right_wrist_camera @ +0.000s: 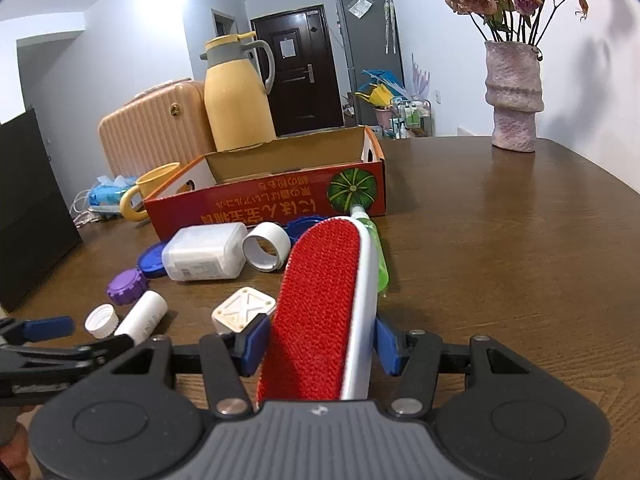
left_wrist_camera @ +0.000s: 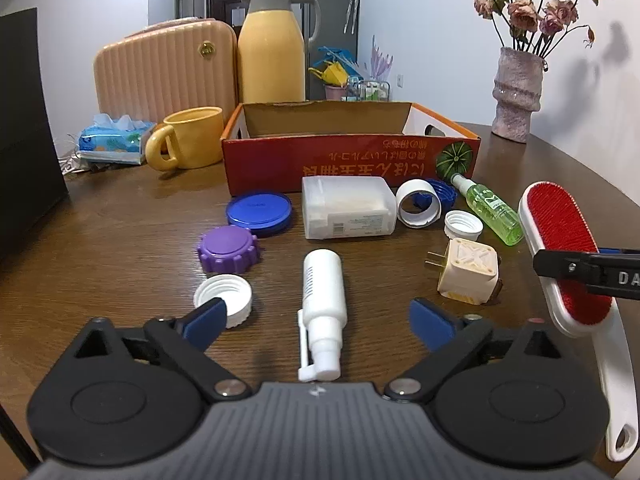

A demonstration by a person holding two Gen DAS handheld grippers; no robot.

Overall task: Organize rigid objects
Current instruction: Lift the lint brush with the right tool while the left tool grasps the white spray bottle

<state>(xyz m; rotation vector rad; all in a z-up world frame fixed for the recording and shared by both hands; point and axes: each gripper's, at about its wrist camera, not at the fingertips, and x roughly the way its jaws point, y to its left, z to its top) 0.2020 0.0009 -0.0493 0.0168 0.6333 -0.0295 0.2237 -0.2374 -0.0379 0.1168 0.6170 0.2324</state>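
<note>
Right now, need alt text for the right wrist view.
The right hand-held gripper is clamped on a red lint brush with a white frame, pointing toward a red cardboard box on a brown wooden table. Left of the brush lie a cream plug adapter, a white tub and assorted caps.

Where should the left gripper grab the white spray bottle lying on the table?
Grip the spray bottle across its round body, coming from above. It lies flat, nozzle toward the left gripper, whose open fingers already straddle it. The thin nozzle arm looks too flimsy.
</note>
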